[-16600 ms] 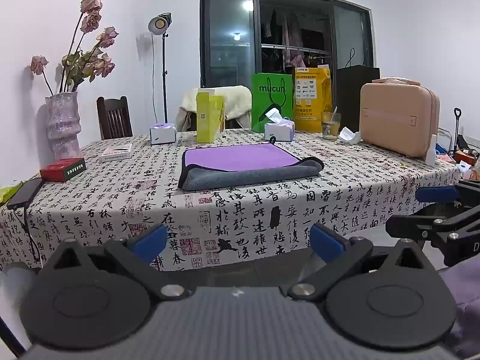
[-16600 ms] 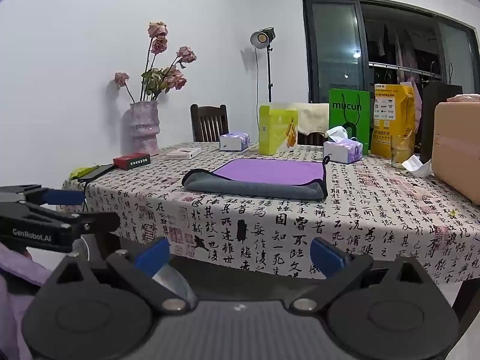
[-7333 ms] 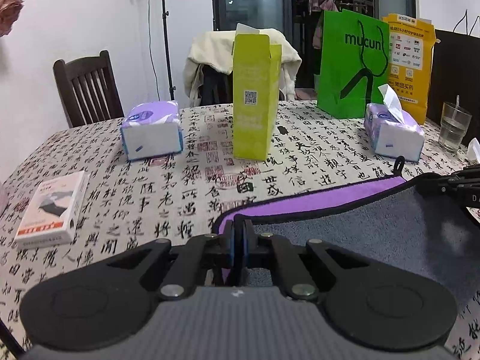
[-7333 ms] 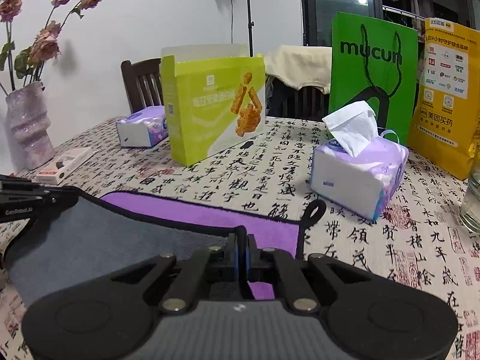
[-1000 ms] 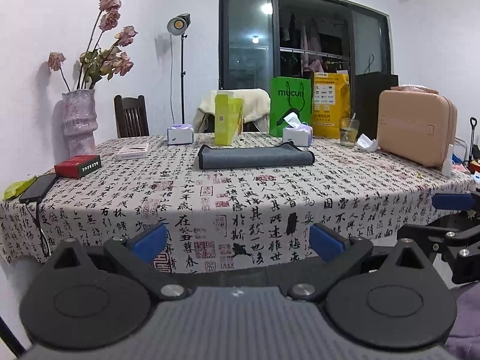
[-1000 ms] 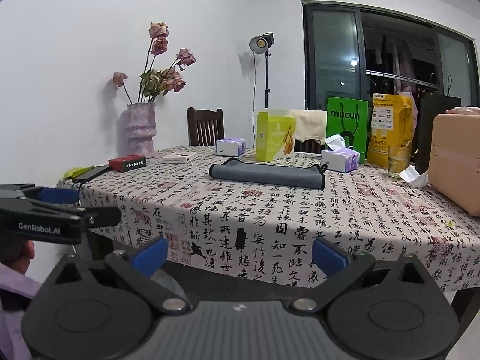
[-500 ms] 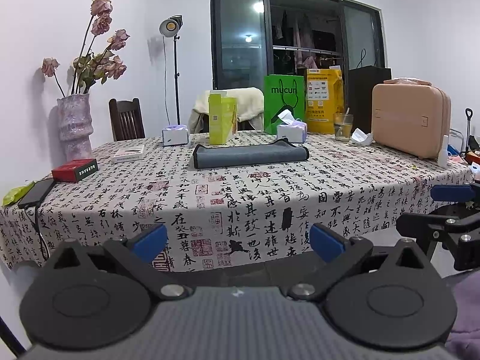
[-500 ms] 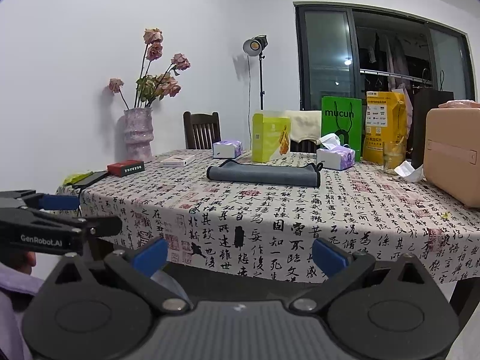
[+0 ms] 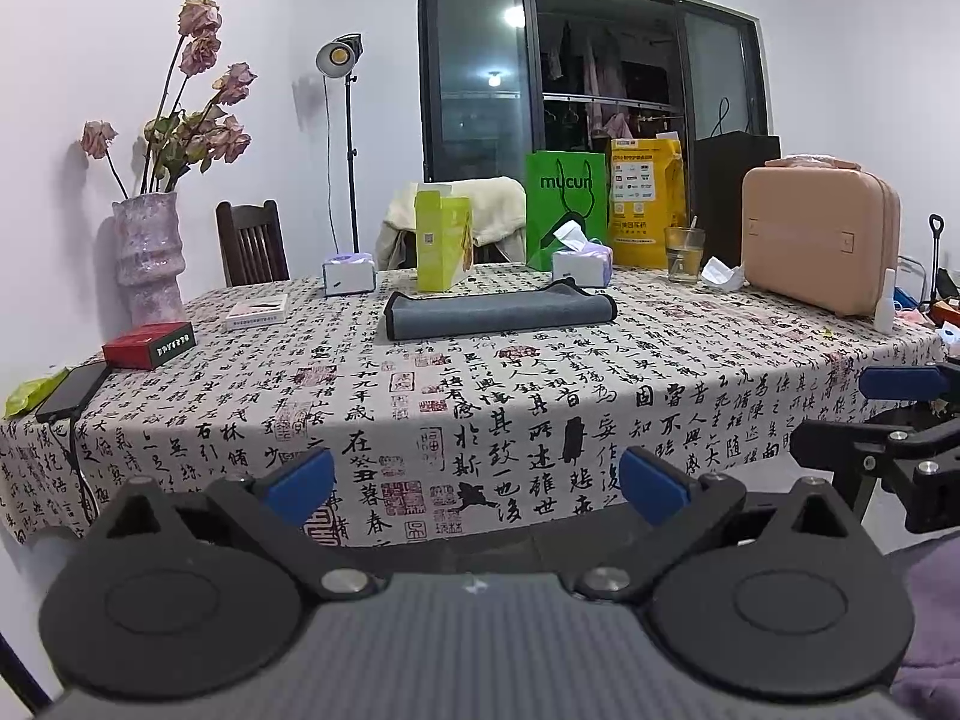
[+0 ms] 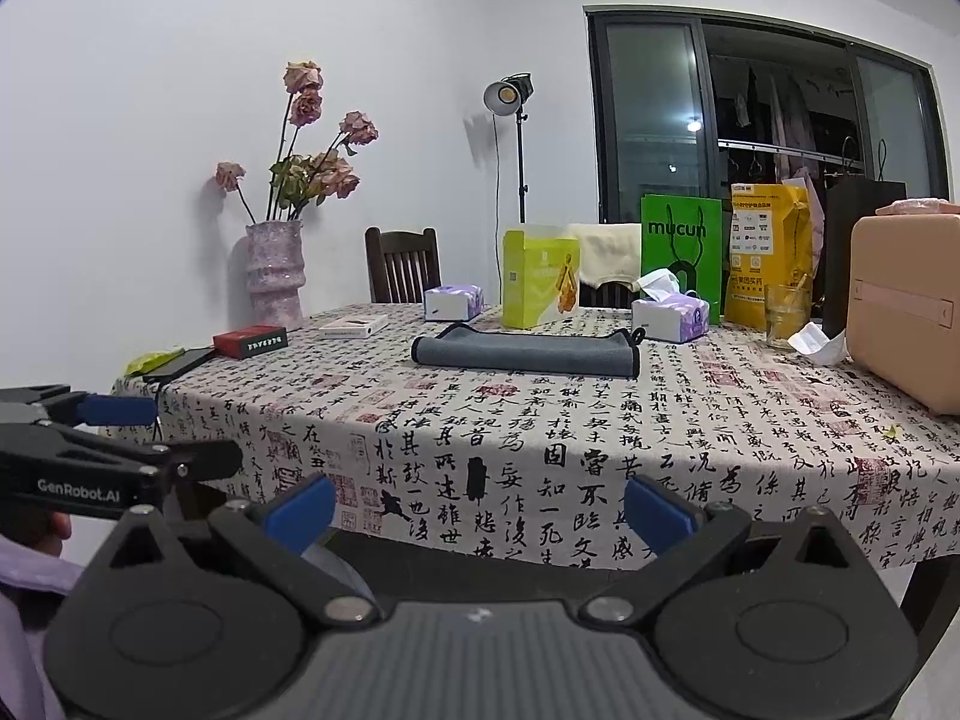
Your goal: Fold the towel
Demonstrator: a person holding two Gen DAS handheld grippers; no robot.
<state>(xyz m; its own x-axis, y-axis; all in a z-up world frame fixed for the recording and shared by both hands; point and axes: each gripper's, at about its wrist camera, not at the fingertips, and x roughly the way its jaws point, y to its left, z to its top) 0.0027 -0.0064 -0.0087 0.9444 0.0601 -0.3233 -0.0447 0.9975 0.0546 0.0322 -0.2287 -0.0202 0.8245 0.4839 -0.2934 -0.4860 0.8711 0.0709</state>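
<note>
The grey towel [image 9: 501, 313] lies folded into a long narrow band on the far middle of the table [image 9: 480, 396], grey side out; it also shows in the right wrist view [image 10: 525, 354]. My left gripper [image 9: 477, 483] is open and empty, held off the table in front of its near edge. My right gripper [image 10: 478, 507] is open and empty too, also back from the near edge. Each gripper shows at the side of the other's view.
Behind the towel stand a lime box [image 9: 443, 247], two tissue packs [image 9: 581, 264], a green bag [image 9: 564, 213], a yellow bag and a glass [image 9: 684, 252]. A pink case [image 9: 819, 240] sits at the right. A vase [image 9: 147, 255], red box [image 9: 149, 345] and phone are at the left.
Both grippers have shifted slightly in front of the table; they stay open and empty. The folded towel has not moved.
</note>
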